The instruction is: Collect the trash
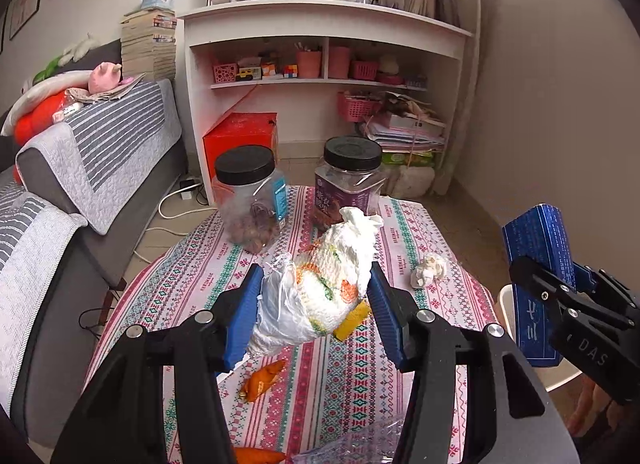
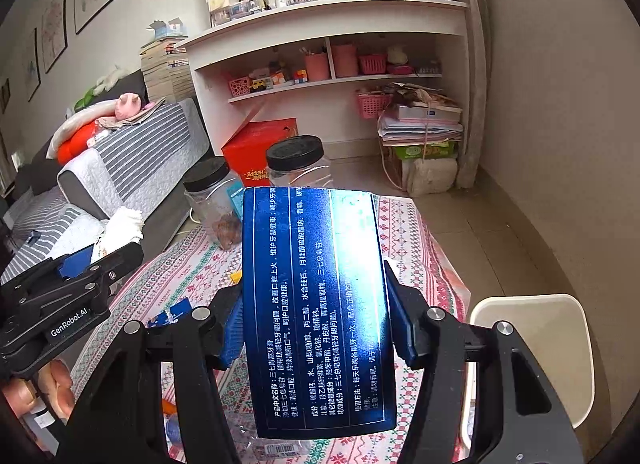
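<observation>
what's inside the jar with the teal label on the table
The jar with the teal label holds a low heap of brownish pieces at the bottom, with clear space above up to its black lid. What the pieces are cannot be told.

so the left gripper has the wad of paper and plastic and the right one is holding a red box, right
Not quite: the box in the right gripper is blue, not red, as the right wrist view shows. The rest holds: the left gripper is closed on the wad of paper and plastic.
</observation>
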`<state>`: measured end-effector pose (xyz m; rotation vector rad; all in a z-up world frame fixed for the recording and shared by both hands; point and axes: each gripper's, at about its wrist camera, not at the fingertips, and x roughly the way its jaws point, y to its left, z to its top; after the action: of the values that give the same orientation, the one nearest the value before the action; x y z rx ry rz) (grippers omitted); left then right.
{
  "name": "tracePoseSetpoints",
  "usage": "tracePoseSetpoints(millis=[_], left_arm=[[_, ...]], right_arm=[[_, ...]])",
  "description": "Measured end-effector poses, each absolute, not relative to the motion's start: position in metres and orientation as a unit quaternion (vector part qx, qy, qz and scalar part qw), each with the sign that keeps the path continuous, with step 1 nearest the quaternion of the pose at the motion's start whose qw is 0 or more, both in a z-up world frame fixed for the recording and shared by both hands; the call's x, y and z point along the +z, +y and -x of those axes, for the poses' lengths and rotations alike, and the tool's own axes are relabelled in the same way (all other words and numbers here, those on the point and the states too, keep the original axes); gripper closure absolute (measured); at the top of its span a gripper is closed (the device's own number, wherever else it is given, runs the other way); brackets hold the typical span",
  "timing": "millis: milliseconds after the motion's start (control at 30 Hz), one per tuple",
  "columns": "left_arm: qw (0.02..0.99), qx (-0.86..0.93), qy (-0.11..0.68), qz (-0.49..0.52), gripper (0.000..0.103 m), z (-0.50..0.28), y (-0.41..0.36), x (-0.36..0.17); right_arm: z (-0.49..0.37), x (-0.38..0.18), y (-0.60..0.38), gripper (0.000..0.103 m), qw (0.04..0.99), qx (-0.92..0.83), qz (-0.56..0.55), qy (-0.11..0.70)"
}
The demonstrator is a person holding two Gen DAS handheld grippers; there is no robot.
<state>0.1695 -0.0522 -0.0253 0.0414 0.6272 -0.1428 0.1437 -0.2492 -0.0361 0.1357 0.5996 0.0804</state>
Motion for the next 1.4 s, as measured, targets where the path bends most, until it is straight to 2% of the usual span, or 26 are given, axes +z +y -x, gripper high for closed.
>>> tracePoseSetpoints(millis=[367, 667, 733, 833, 1000, 1167, 1400], left_arm=[[0.942, -0.107, 0.316, -0.045, 0.051, -0.163, -0.105, -0.035], [0.944, -0.121, 0.298, -0.072, 0.051, -0.158, -0.138, -0.036], [0.946, -0.116, 0.295, -0.070, 0.051, -0.158, -0.133, -0.034], [0.945, -0.103, 0.304, -0.061, 0.051, -0.164, -0.115, -0.035], [0.943, -0.081, 0.320, -0.044, 0.051, -0.173, -0.083, -0.036], [0.943, -0.066, 0.325, -0.040, 0.051, -0.174, -0.060, -0.037], [0.940, -0.048, 0.335, -0.041, 0.051, -0.175, -0.035, -0.044]], right_arm=[[-0.124, -0.039, -0.307, 0.048, 0.950, -0.001, -0.080, 0.300], [-0.115, -0.055, -0.348, 0.048, 0.937, -0.023, -0.094, 0.334], [-0.122, -0.062, -0.345, 0.045, 0.930, -0.010, -0.097, 0.354], [-0.137, -0.082, -0.326, 0.033, 0.915, 0.024, -0.088, 0.392], [-0.162, -0.114, -0.261, 0.017, 0.890, 0.104, -0.005, 0.443], [-0.179, -0.139, -0.202, 0.012, 0.869, 0.159, 0.086, 0.461], [-0.203, -0.168, -0.163, 0.011, 0.839, 0.188, 0.116, 0.497]])
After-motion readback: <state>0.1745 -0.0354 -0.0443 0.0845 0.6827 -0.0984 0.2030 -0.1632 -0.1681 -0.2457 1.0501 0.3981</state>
